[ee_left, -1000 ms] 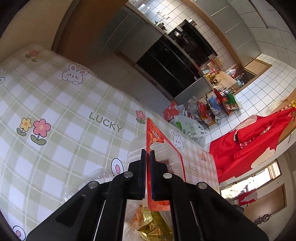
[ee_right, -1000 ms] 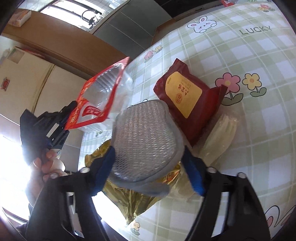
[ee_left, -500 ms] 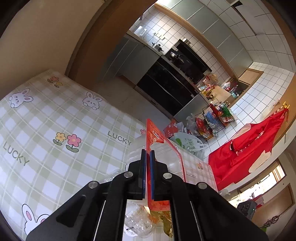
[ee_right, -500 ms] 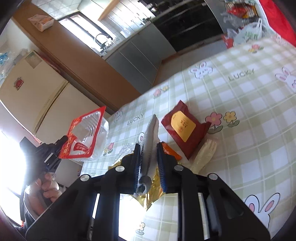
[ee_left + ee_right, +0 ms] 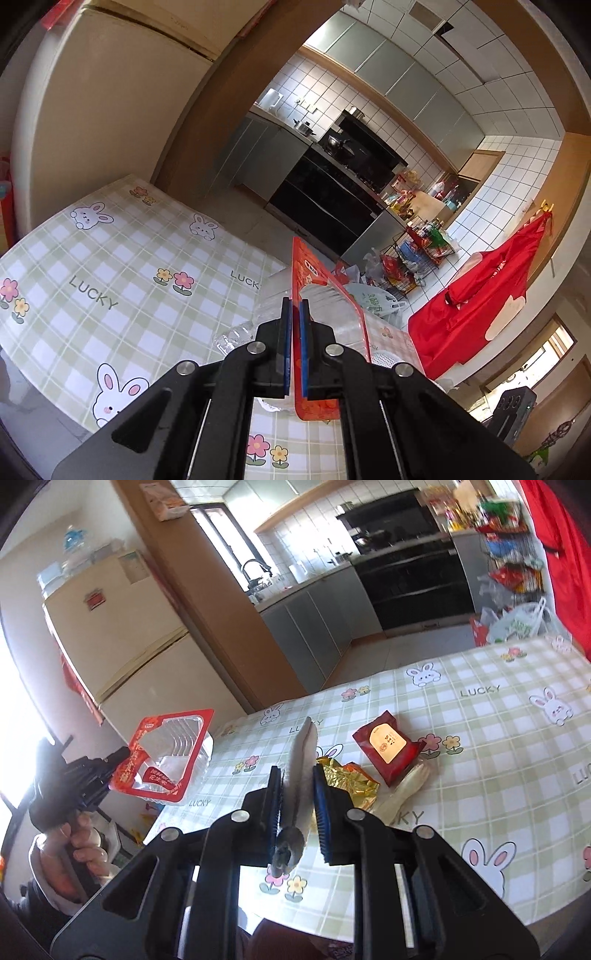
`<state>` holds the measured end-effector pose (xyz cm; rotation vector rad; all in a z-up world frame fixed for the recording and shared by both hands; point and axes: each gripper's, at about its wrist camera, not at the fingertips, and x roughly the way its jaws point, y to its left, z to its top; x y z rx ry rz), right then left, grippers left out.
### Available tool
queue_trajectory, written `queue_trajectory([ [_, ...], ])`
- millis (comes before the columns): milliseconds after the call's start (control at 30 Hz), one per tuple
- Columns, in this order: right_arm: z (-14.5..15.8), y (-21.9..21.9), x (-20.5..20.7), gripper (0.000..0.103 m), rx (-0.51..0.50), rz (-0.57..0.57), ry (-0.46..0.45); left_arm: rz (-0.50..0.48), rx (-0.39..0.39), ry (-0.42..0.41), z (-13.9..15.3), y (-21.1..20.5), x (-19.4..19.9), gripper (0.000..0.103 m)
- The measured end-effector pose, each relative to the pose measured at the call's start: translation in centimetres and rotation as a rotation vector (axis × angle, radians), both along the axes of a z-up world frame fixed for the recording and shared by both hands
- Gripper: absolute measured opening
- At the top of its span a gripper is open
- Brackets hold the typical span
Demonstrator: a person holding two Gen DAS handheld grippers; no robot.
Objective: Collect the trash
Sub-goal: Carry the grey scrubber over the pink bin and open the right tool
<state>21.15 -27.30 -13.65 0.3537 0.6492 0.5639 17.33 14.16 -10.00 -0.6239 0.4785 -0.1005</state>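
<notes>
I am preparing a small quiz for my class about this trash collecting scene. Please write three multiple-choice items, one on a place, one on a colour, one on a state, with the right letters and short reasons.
1. Where does the dark red snack packet with a yellow label lie?
A. on the checked tablecloth
B. on the floor
C. in a gripper

2. What colour is the rim of the clear plastic tray in the left gripper?
A. green
B. red
C. black

3. What is the state of the right gripper?
A. wide open and empty
B. shut on a flat grey foam pad
C. shut on a gold wrapper

Answers: 1 A, the packet rests flat on the tablecloth beside the crumpled gold foil wrapper. 2 B, a red printed border frames the tray. 3 B, the grey foam pad stands pinched between its blue pads.
</notes>
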Motion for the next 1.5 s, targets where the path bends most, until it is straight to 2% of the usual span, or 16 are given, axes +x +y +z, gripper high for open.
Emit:
queue_trajectory([
  [200, 2.3, -0.2, -5.1, 0.021, -0.034, 0.017, -0.065, 0.02, 0.056, -0.021, 1.6, -0.2, -5.3, 0.004],
  [367, 3.3, -0.2, -9.0, 0.021, -0.087, 0.04, -0.095, 0.048, 0.113, -0.075, 3.0, -0.3, -9.8, 0.004],
  [600, 3.7, 0.7, -12.8, 0.021, -0.135, 0.089, -0.083, 0.062, 0.087, -0.093, 3.1, 0.5, -13.5, 0.004],
  [900, 2.6, 4.8, -13.6, 0.021, -0.158, 0.227, -0.037, 0.058, 0.059, -0.098, 2.4, 1.2, -14.4, 0.004],
  [967, 2.1, 5.9, -13.4, 0.034, -0.163, 0.248, -0.019, 0.057, 0.053, -0.096, 2.1, 1.3, -14.3, 0.004],
  [1033, 2.0, 6.6, -13.3, 0.073, -0.174, 0.242, -0.023, 0.054, 0.049, -0.09, 1.8, 1.5, -14.0, 0.004],
  [1100, 2.1, 6.9, -13.2, 0.08, -0.171, 0.226, -0.031, 0.053, 0.048, -0.084, 1.5, 1.6, -13.7, 0.004],
  [1200, 2.4, 6.4, -12.8, 0.098, -0.202, 0.157, -0.043, 0.045, 0.058, -0.081, 1.4, 1.3, -13.5, 0.004],
  [1500, 4.4, 2.4, -11.8, 0.097, -0.309, -0.104, -0.113, -0.012, 0.078, -0.059, 0.6, -0.8, -12.8, 0.004],
])
